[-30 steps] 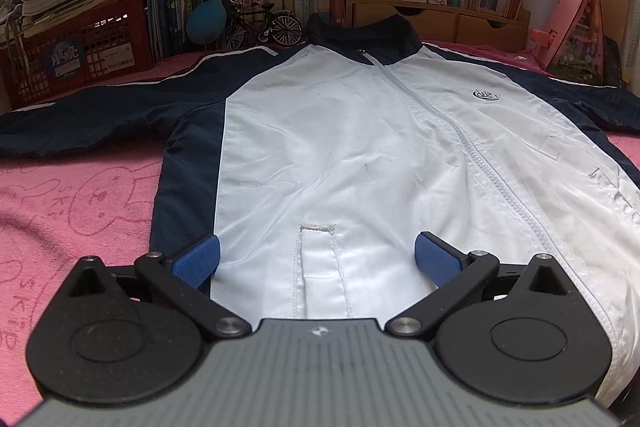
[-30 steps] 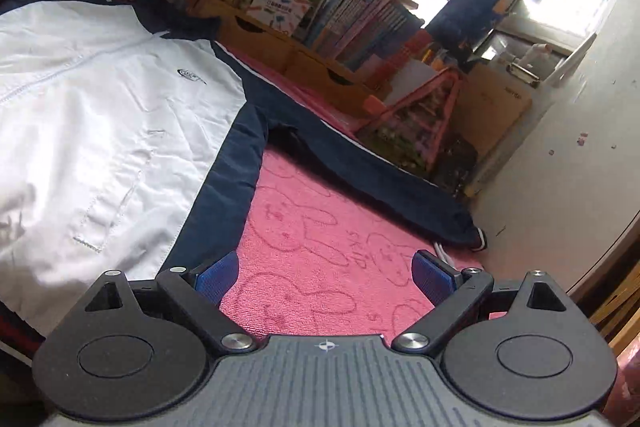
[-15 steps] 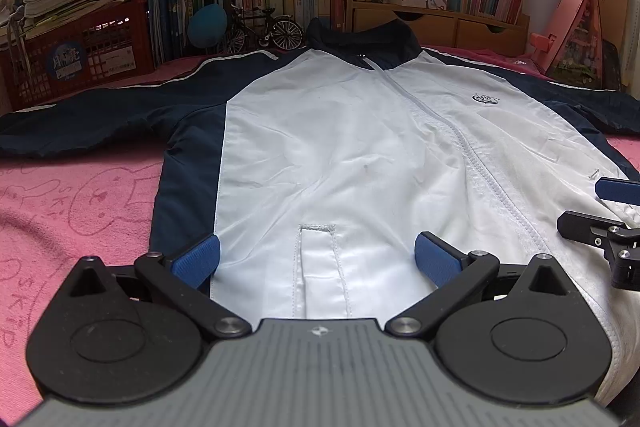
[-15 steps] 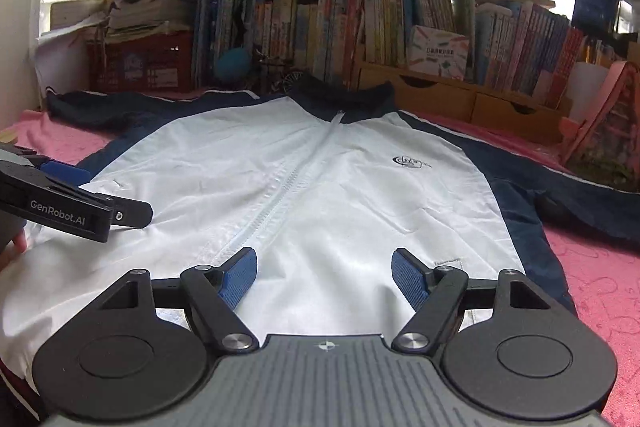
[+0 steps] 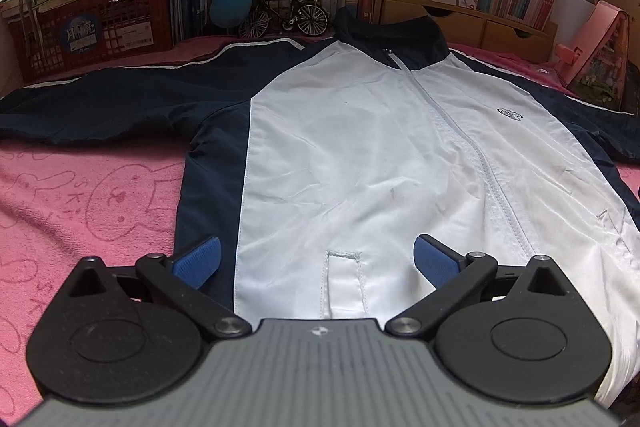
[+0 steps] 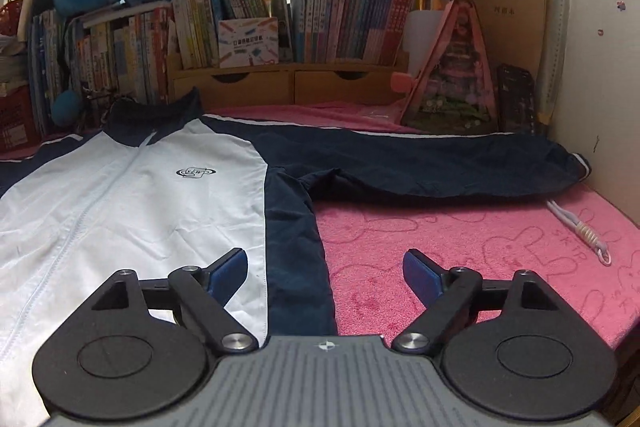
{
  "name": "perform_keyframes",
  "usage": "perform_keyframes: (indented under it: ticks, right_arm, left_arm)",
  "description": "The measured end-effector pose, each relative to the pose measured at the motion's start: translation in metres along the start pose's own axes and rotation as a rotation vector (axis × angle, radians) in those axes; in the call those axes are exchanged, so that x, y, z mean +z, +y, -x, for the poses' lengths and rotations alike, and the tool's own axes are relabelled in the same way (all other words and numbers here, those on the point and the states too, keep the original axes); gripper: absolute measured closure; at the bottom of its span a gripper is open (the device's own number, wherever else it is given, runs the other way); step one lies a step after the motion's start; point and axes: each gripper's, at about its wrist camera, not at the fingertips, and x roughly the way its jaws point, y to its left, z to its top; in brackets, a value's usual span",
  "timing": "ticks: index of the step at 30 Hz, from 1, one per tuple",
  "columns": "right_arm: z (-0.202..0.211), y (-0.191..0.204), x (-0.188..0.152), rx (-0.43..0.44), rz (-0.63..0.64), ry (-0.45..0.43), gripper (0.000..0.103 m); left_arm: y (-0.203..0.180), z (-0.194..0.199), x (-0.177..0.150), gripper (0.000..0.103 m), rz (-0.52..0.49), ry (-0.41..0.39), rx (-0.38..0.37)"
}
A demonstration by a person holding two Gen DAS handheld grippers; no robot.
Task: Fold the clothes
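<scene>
The jacket (image 5: 360, 155) lies flat and zipped on the pink blanket (image 5: 80, 211), filling the middle of the left view, with both sleeves spread out to the sides. The left gripper (image 5: 316, 261) is wide open over the hem and holds nothing. The right gripper (image 6: 324, 273) is also wide open and empty, at the jacket's dark side edge. I think folding has not started; the next move probably needs a grip on a sleeve (image 6: 420, 167) or the side edge.
</scene>
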Motion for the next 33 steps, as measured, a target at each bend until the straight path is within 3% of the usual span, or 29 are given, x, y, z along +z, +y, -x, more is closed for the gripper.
perform_keyframes:
  ticks: [4,7,9,16,21,33]
  right_arm:
    - [0.016,0.029,0.007,0.04,0.064,-0.017,0.007]
    - [0.027,0.048,0.006,0.124,0.082,-0.008,0.005]
    - [0.035,0.059,0.003,0.157,0.096,0.01,0.005]
    - [0.072,0.081,-0.02,0.186,0.158,0.111,0.005]
    - [0.094,0.085,-0.035,0.186,0.165,0.157,0.004]
    - [0.132,0.082,-0.047,0.192,0.142,0.146,0.003]
  left_arm:
    - [0.001,0.011,0.003,0.0,0.048,0.06,-0.03]
    - [-0.006,0.016,-0.002,0.0,0.013,0.116,0.019]
    - [-0.01,0.019,-0.007,0.0,-0.009,0.142,0.052]
    - [-0.017,0.037,-0.033,0.0,-0.027,0.194,0.031]
    - [-0.025,0.052,-0.047,0.0,-0.027,0.197,0.014]
    - [-0.036,0.09,-0.078,0.0,-0.054,0.186,0.001]
